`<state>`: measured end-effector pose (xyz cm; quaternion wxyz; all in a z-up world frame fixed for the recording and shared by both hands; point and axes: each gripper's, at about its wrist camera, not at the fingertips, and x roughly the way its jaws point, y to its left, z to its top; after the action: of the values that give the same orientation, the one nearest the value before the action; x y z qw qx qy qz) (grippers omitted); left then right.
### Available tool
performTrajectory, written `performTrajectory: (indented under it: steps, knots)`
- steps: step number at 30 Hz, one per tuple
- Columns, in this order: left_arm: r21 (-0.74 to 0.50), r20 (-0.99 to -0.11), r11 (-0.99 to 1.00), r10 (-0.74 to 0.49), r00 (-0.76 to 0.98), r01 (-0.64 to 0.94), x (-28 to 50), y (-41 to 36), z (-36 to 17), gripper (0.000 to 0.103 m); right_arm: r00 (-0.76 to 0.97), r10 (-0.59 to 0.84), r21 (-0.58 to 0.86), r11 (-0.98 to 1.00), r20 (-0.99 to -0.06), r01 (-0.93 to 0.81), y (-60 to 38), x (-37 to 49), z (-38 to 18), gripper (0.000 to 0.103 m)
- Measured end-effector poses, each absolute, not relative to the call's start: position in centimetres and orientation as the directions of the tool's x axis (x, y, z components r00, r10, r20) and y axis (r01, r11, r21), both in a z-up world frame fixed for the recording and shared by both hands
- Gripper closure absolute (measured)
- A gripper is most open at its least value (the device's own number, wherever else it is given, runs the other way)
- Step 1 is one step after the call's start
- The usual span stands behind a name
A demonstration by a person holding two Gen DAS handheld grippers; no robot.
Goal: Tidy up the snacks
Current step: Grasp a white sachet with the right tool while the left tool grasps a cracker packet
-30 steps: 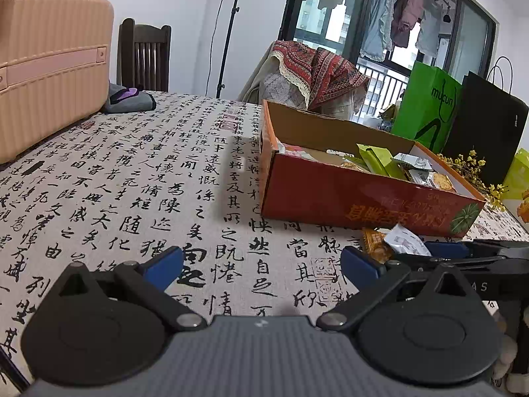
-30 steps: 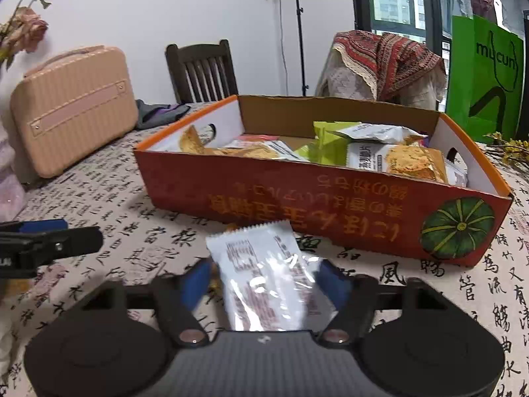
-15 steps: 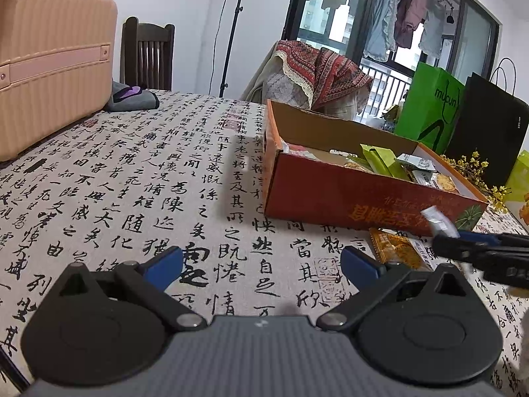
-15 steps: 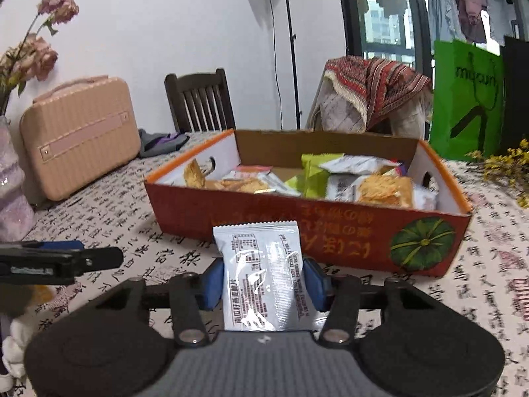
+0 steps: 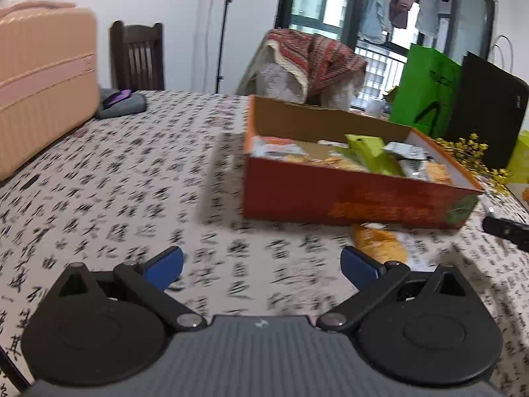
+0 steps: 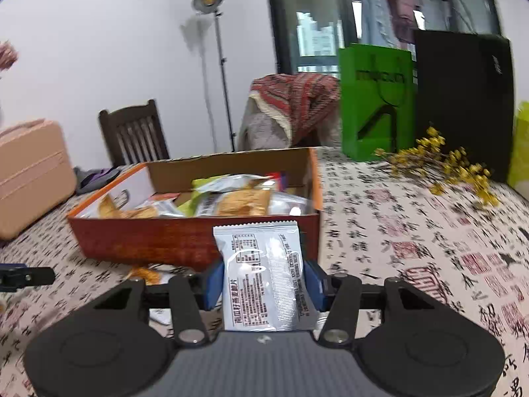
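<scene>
My right gripper (image 6: 264, 281) is shut on a silver snack packet (image 6: 264, 274), held upright above the table just in front of the orange cardboard box (image 6: 185, 241). The box holds several snack packets, yellow, green and silver. In the left wrist view the same box (image 5: 347, 195) stands ahead to the right. An orange snack packet (image 5: 378, 243) lies on the cloth before it, just beyond my open left gripper (image 5: 261, 264), which has nothing between its blue pads. The right gripper's dark tip (image 5: 506, 230) shows at the right edge.
A calligraphy-print cloth (image 5: 132, 182) covers the table. A pink case (image 5: 43, 82) stands at the left, a dark chair (image 5: 137, 56) and grey pouch (image 5: 120, 102) behind. Green bag (image 6: 377, 99), black bag (image 6: 463, 99) and yellow flowers (image 6: 443, 168) sit at the right.
My right gripper closed on the silver packet and lifted it off the cloth, moving rightward along the box front. The left gripper shifted slightly toward the orange packet and stayed open.
</scene>
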<state>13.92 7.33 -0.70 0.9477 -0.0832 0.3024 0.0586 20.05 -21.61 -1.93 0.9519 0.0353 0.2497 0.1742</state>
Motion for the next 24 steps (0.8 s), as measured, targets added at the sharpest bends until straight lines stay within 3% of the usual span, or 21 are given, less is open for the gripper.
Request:
performTrajectory:
  steps: [10,21,24]
  knots:
    - [-0.058,-0.666,0.998,-0.022,0.745,-0.022,19.2,-0.6,-0.4,0.0,0.846,0.304,0.171,0.952,-0.439,-0.254,-22.8,20.4,-3.1,0.052]
    - [0.009,-0.758,0.995,0.071,0.649,-0.098,23.9,-5.3,-3.4,0.0,0.845,0.299,0.169,0.954,-0.444,-0.248,-22.8,20.1,-3.3,0.051]
    - [0.006,-0.742,0.993,0.082,0.665,-0.116,23.7,-5.5,-3.8,0.0,0.844,0.303,0.175,0.952,-0.443,-0.25,-22.8,20.1,-3.3,0.05]
